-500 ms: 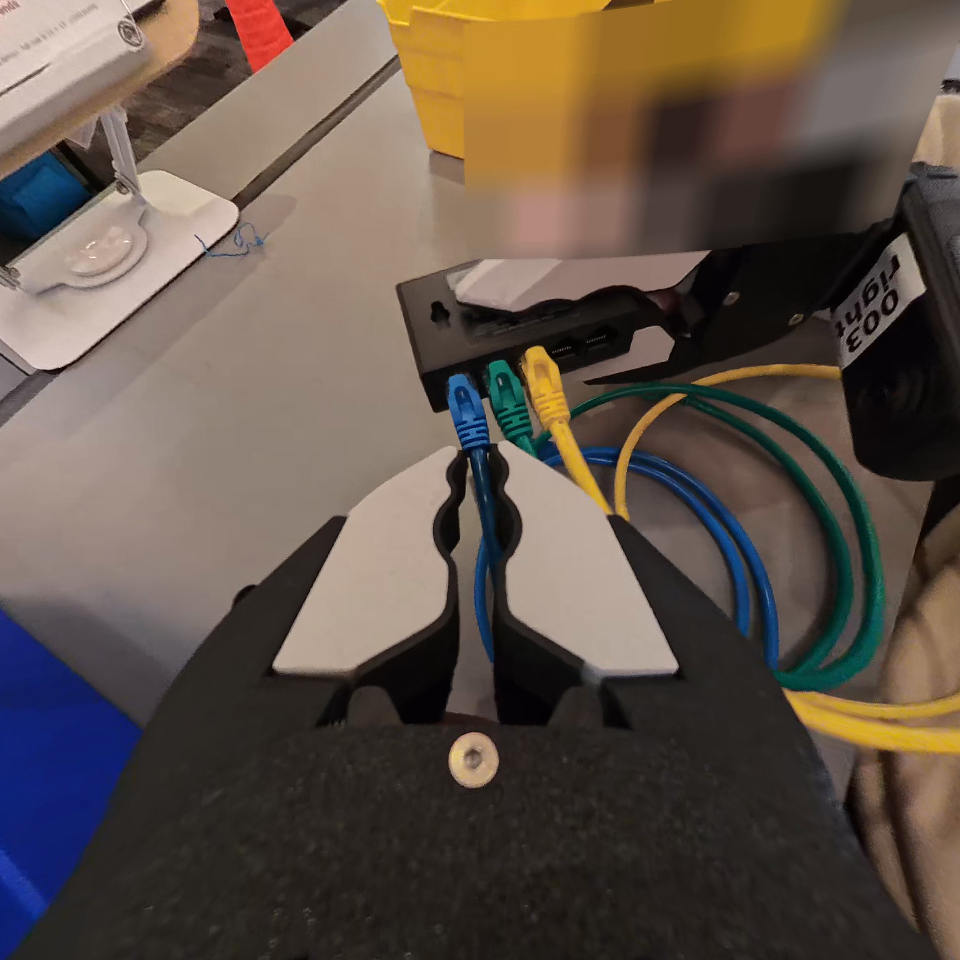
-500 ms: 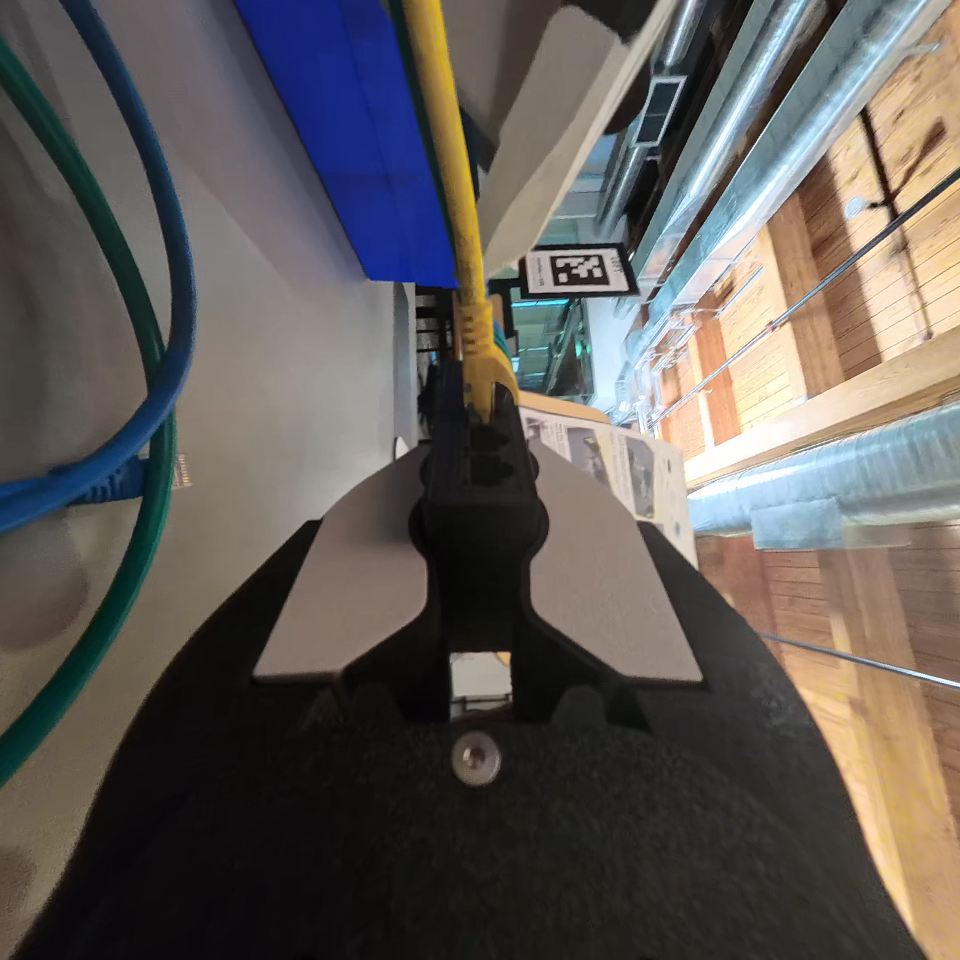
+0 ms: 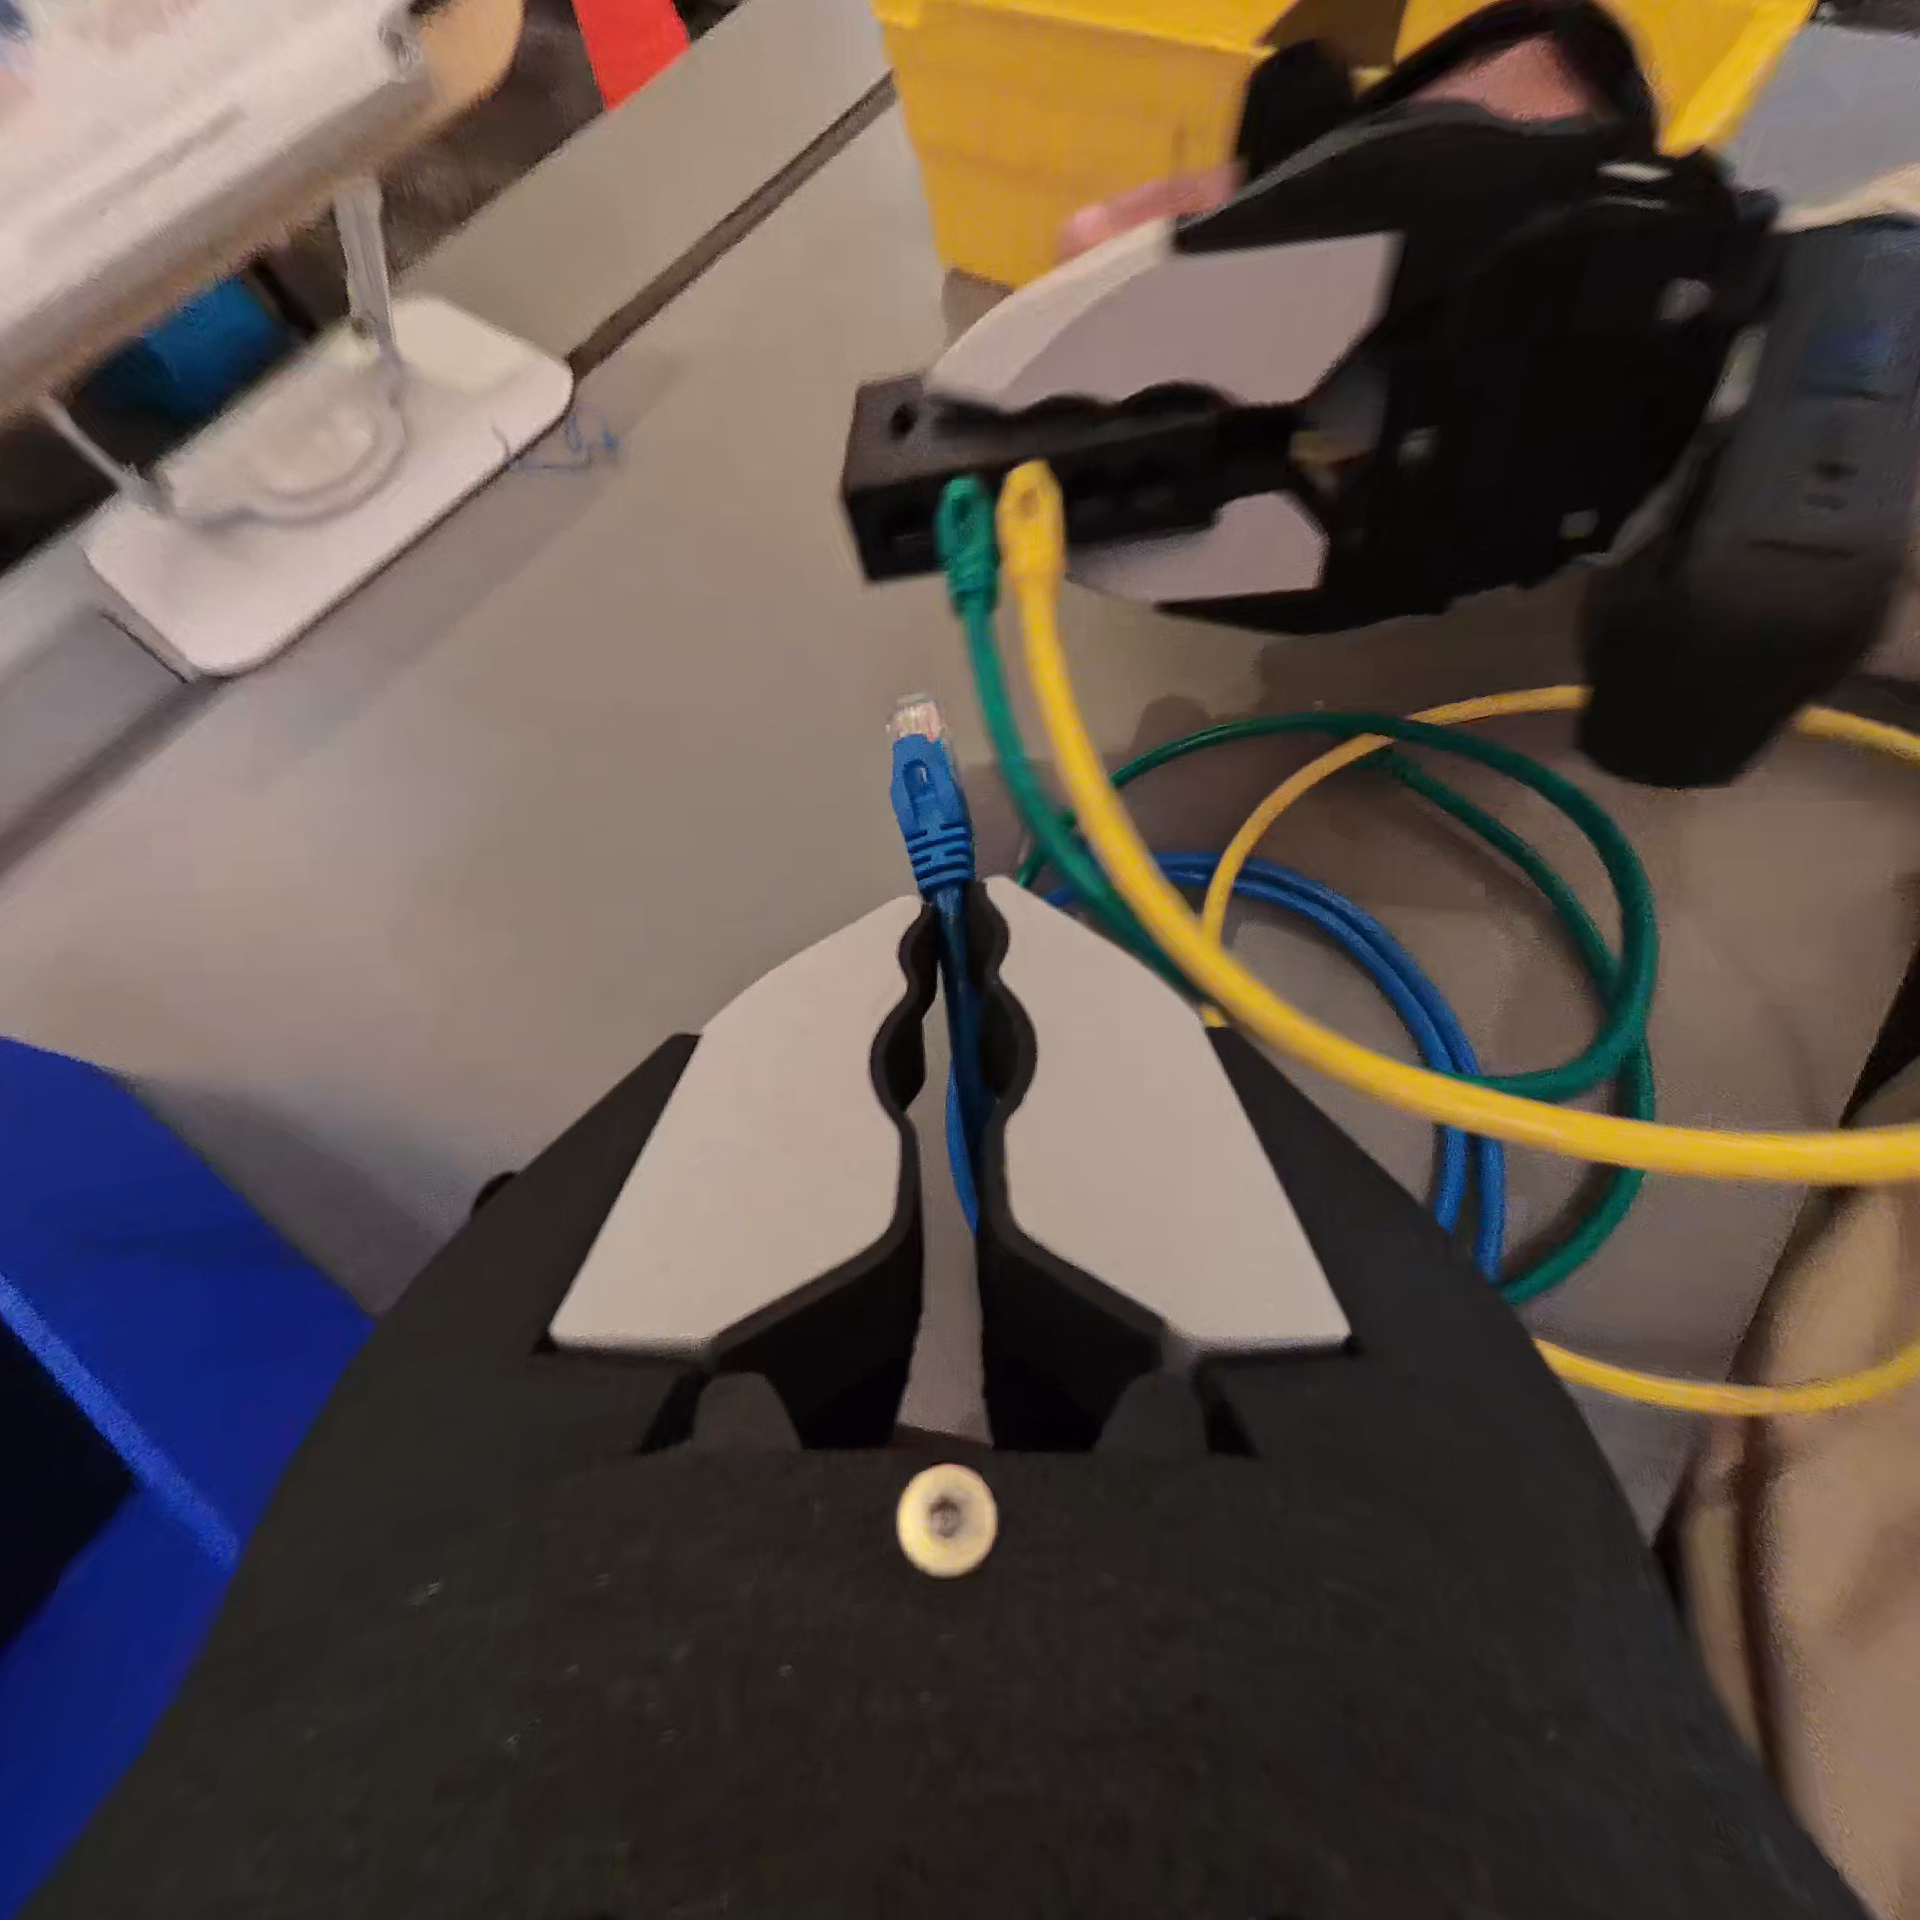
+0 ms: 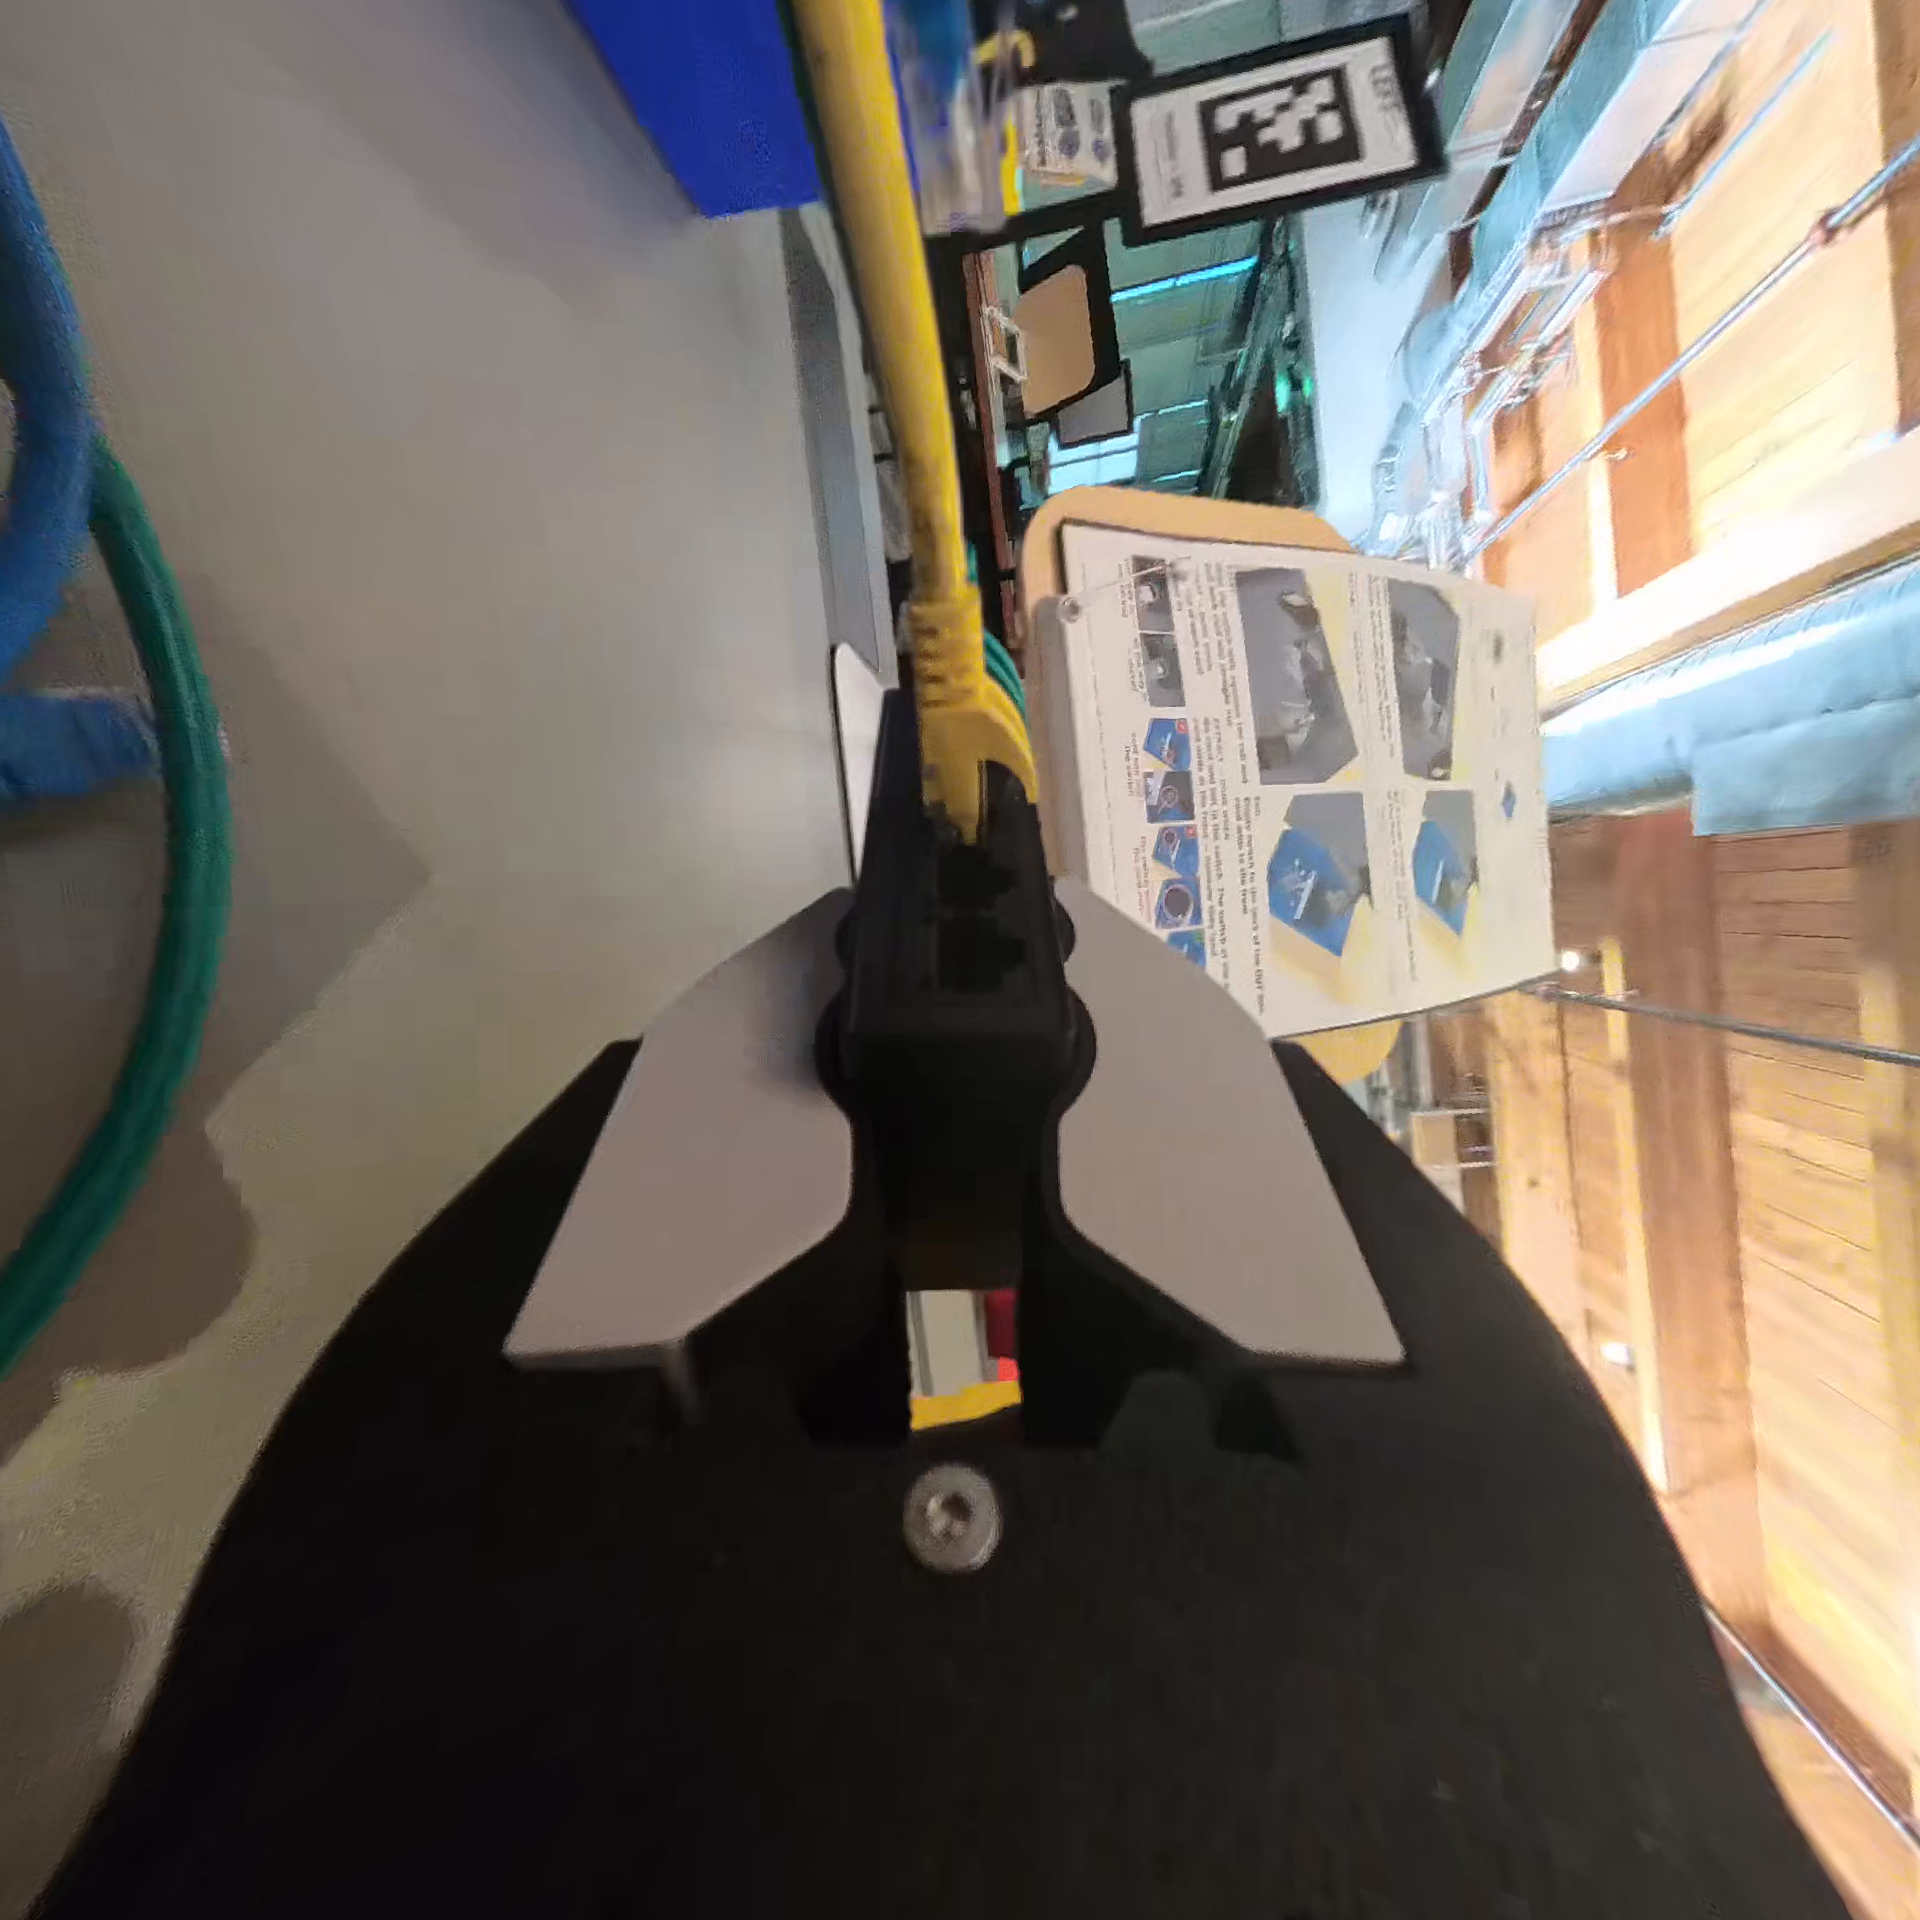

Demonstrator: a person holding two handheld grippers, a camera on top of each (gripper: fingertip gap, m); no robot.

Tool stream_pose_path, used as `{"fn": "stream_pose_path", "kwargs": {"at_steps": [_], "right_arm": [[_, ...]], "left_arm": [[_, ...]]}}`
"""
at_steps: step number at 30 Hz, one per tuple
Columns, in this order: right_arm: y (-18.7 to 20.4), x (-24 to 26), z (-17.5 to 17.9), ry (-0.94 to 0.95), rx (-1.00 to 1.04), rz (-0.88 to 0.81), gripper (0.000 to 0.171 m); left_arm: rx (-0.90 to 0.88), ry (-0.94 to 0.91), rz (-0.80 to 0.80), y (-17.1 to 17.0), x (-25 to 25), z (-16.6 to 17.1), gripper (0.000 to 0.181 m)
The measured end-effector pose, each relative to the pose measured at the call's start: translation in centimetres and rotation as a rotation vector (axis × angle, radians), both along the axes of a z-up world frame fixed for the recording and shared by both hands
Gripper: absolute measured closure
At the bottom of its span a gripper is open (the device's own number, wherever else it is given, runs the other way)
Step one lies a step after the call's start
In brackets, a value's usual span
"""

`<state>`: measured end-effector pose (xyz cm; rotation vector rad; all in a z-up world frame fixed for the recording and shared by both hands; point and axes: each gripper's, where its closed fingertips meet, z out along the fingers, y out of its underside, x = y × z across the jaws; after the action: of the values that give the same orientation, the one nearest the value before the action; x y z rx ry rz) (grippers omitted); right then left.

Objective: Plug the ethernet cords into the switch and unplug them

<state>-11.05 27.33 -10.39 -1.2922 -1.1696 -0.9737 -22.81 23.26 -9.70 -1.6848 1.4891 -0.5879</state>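
My left gripper (image 3: 961,914) is shut on the blue ethernet cord (image 3: 961,1039) just behind its plug (image 3: 930,795). The plug is free and points up toward the switch, a gap apart from it. The black switch (image 3: 1039,468) is lifted off the table, clamped in my right gripper (image 3: 935,468), which also shows in the right wrist view (image 4: 951,935) shut on the switch (image 4: 956,997). The green cord (image 3: 966,551) and yellow cord (image 3: 1034,530) are plugged into the switch. The leftmost port is empty. The yellow plug (image 4: 951,717) shows in the right wrist view.
Cord loops (image 3: 1507,935) lie on the grey table (image 3: 520,779) at right. A yellow bin (image 3: 1039,135) stands behind the switch, a blue bin (image 3: 125,1299) at lower left. A white stand base (image 3: 322,478) holds an instruction sheet (image 4: 1299,790) at the left.
The blue plug has come out of the switch. My right gripper has lifted the switch up and away, while my left gripper keeps its hold on the blue cord.
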Motion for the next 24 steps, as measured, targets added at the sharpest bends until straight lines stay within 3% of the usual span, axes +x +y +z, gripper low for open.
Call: {"fn": "stream_pose_path", "kwargs": {"at_steps": [4, 11, 14, 16, 18, 21, 24], "right_arm": [[-1.0, -1.1, 1.4, -0.040, 0.105, 0.070, 0.141], [-2.0, -2.2, 1.9, -0.022, 0.164, 0.172, 0.141], [-2.0, -2.1, 1.9, -0.025, 0.178, 0.173, 0.141], [-2.2, -2.2, 1.9, -0.042, 0.204, 0.188, 0.141], [-2.3, -2.5, 1.8, -0.063, 0.223, 0.197, 0.141], [-2.7, -3.1, 2.0, -0.088, 0.260, 0.213, 0.141], [-2.9, -3.6, 2.0, -0.117, 0.281, 0.222, 0.141]], "left_arm": [[0.007, 0.097, 0.163, 4.1, -1.9, -2.8, 0.176], [0.005, 0.182, 0.226, 5.2, -1.2, -6.5, 0.175], [-0.043, 0.122, 0.226, 5.0, -1.0, -5.7, 0.156], [-0.098, 0.018, 0.218, 4.5, -0.6, -3.6, 0.155], [-0.224, -0.143, 0.166, 3.0, 0.3, -0.8, 0.155], [-0.625, -0.345, 0.015, -0.4, 2.1, 2.1, 0.153], [-0.881, -0.428, -0.024, -1.4, 3.1, 2.1, 0.148]]}}
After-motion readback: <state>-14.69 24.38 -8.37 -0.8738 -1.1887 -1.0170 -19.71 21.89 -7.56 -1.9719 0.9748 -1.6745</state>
